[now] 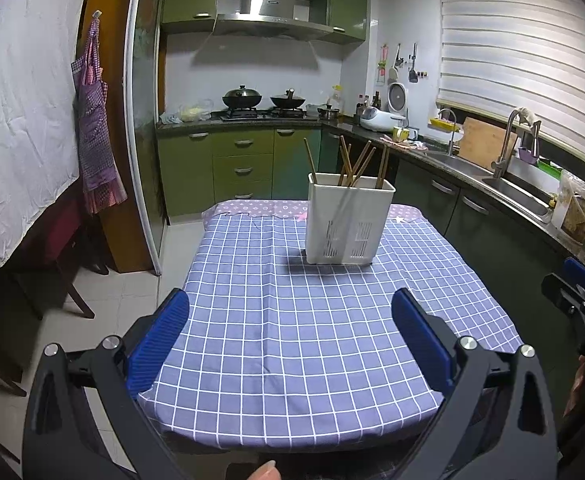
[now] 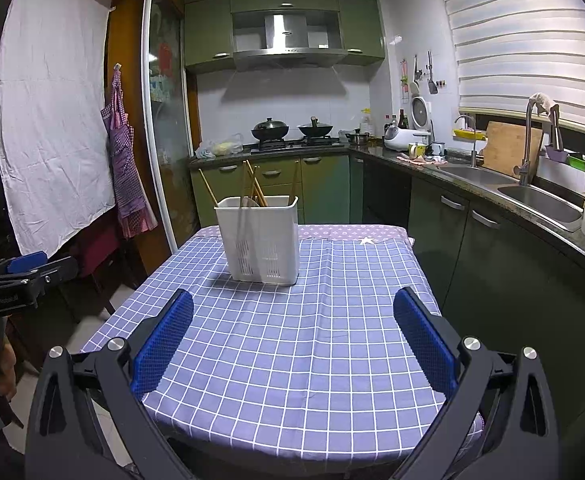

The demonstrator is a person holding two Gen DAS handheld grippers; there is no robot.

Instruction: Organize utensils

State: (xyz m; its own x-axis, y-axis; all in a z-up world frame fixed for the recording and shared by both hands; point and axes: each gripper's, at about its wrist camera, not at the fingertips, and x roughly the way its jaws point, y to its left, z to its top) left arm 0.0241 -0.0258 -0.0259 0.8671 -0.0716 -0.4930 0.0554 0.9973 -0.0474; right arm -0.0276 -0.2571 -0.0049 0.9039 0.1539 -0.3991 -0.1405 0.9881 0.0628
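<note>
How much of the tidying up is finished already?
It looks nearly or fully done. The chopsticks all stand in the white holder on the checked tablecloth, and no loose utensils show on the cloth. Nothing is in hand: the left tongs and right tongs are both open and empty, back from the holder. I see nothing left to put away.

Chopsticks: lower lengths hidden inside the white holder, ahead of the left hand-held gripper; count uncertain where they cross.
Right hand-held gripper: arms cut off by the bottom edge of its own view; in the left view only a part shows at the right edge.
Fingertip: cut by the bottom edge, behind the left hand-held gripper.
Bottles far ahead, beside the stove: too small to tell.
</note>
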